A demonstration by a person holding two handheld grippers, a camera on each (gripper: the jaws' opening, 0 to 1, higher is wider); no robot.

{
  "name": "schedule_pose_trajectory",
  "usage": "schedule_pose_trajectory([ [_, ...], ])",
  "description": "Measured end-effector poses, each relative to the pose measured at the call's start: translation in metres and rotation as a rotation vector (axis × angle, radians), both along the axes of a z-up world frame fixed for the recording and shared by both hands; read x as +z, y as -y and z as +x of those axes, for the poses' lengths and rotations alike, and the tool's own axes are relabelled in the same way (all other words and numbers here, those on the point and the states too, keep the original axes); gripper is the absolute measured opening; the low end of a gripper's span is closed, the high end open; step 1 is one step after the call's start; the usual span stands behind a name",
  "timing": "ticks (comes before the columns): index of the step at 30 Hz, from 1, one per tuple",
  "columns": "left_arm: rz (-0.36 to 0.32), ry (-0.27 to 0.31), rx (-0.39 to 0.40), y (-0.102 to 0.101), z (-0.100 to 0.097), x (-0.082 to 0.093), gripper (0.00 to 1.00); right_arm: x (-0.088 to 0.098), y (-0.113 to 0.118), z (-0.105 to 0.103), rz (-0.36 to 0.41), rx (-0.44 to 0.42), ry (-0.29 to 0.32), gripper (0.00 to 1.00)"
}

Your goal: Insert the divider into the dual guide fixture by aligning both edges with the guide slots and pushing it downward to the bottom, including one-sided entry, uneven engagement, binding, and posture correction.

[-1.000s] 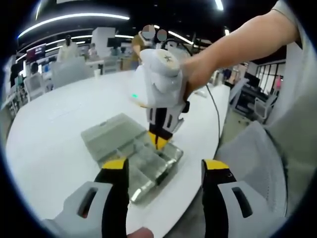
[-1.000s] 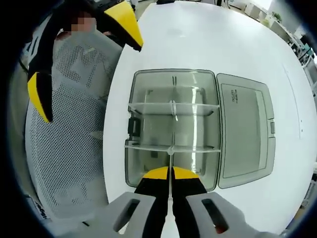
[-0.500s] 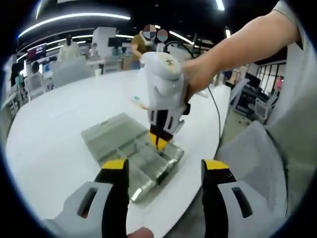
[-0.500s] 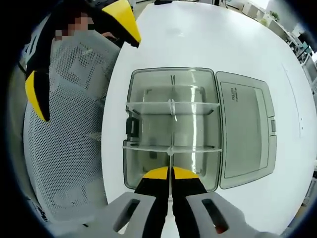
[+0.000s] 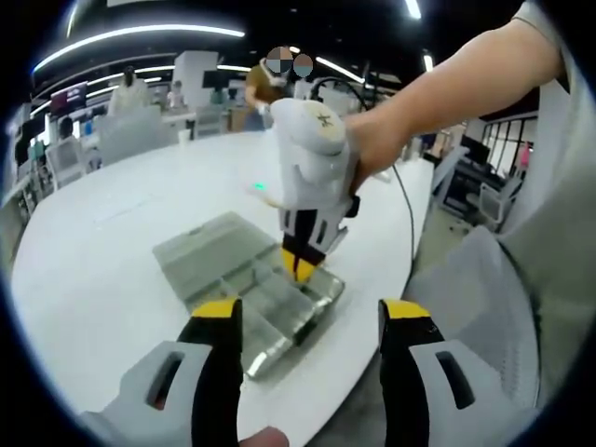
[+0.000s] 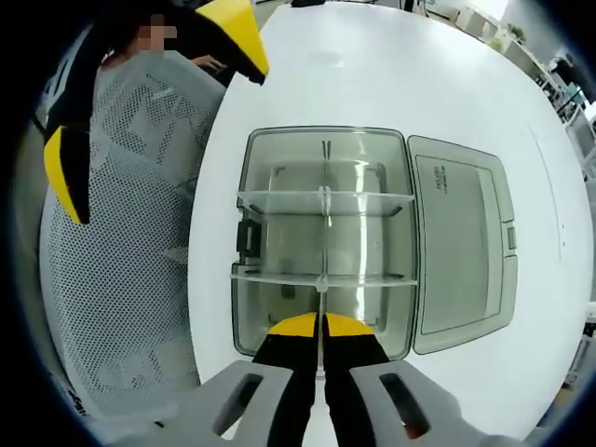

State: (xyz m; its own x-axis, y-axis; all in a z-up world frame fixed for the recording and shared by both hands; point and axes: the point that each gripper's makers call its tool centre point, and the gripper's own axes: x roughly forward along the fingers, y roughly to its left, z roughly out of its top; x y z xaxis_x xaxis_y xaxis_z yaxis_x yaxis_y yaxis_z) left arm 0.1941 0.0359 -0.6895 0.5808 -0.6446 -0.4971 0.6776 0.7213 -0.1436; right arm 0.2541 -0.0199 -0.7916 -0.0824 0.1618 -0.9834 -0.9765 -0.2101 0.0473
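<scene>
The divider [image 6: 320, 317] shows edge-on as a thin line running forward from between the closed tips of the right gripper [image 6: 321, 326], so its face and its lower edge are hidden, and whether it sits in the slots cannot be told. In the left gripper view the right gripper [image 5: 300, 268] covers the part of the box [image 5: 244, 279] beneath its tips, and the clear partitions beside them blur together. The left gripper [image 5: 312, 317] is cut off at the bottom edge behind its fingers.
</scene>
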Motion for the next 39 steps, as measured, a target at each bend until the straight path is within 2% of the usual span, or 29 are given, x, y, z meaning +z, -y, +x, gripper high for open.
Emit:
schedule_pose_trajectory([
  [19, 0.012, 0.007, -0.002, -0.0019, -0.0008, 0.0037, 0.57, -0.0018, -0.0008, 0.0002, -0.012, 0.014, -0.008, 0.0],
  [24, 0.014, 0.009, 0.0, -0.0028, -0.0008, 0.0052, 0.57, -0.0014, -0.0016, -0.0005, -0.011, 0.053, -0.012, 0.0],
  [26, 0.015, 0.01, 0.001, -0.0037, -0.0008, 0.0051, 0.57, -0.0009, -0.0018, -0.001, -0.011, 0.033, -0.017, 0.0],
  [34, 0.017, 0.01, 0.001, -0.0038, -0.002, 0.0053, 0.57, -0.0006, 0.0, 0.0014, -0.006, 0.044, -0.001, 0.0],
  [39, 0.019, 0.008, -0.005, -0.0016, -0.0032, 0.0046, 0.57, 0.0056, 0.0026, 0.0008, 0.015, 0.022, -0.006, 0.05],
])
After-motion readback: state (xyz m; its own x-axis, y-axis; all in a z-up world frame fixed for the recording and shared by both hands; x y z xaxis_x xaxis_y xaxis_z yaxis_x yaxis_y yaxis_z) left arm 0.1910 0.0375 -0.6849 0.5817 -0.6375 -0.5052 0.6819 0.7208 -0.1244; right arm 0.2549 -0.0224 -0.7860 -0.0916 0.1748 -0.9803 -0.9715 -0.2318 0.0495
